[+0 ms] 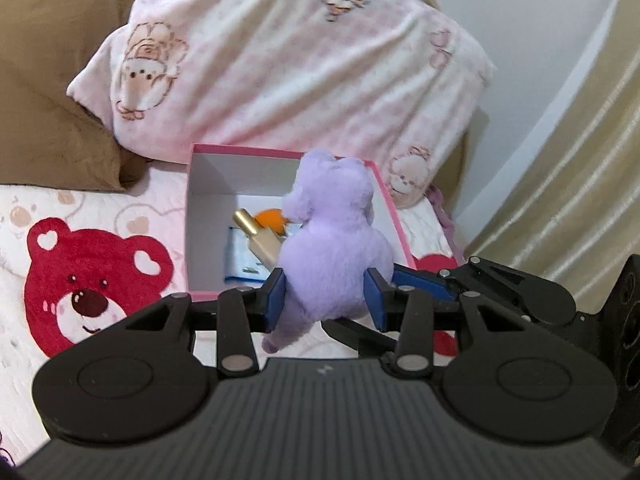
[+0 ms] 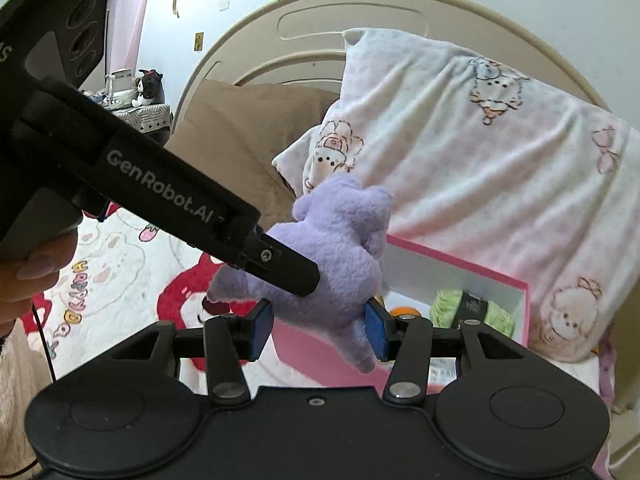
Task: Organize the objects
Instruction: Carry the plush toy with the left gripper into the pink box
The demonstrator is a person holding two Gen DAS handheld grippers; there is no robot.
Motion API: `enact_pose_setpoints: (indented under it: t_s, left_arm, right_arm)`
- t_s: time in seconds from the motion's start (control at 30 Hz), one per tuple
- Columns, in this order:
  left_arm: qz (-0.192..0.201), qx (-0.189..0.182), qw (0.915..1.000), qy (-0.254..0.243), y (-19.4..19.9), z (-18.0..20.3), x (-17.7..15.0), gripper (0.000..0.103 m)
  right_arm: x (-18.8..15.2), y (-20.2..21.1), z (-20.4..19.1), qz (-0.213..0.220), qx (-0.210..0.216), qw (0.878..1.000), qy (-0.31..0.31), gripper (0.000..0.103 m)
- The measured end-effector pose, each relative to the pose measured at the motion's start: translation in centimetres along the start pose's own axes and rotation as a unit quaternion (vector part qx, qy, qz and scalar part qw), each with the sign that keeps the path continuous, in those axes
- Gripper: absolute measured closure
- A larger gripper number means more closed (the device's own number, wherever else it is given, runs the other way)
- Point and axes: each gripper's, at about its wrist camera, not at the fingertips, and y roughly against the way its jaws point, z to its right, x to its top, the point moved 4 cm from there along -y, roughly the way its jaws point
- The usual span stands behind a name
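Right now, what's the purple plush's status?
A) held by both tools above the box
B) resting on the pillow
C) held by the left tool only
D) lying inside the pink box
A: both wrist views show the purple plush squeezed between blue pads, the left tool and the right tool each clamped on it, with the open pink box beneath and behind it.
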Motion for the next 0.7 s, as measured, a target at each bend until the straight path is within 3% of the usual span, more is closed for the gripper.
enact_pose_setpoints:
  t_s: [0.17,0.4,0.57,0.7]
  left_arm:
    - [-0.028,0.012,0.9989,0.037,-3.6,-2.4,2.2,0.062]
    - [-0.082,0.054,0.9933,0.062,-10.6,-5.5,3.4,0.062]
    - [-0.104,0.081,0.9884,0.076,-14.0,-7.1,2.9,0.062]
    - [-0.118,0.098,0.9848,0.082,-15.6,-7.9,2.1,0.062]
  right_arm:
    - [0.9,-4.2,1.4,-0.038,-0.004,0.999,-0.02,0.049]
    - [-0.5,-11.1,5.6,-0.1,0.035,0.99,-0.093,0.049]
    - [-2.5,-14.1,7.3,-0.119,0.074,0.979,-0.145,0.049]
    - [-3.7,-16.1,7.7,-0.134,0.09,0.976,-0.149,0.049]
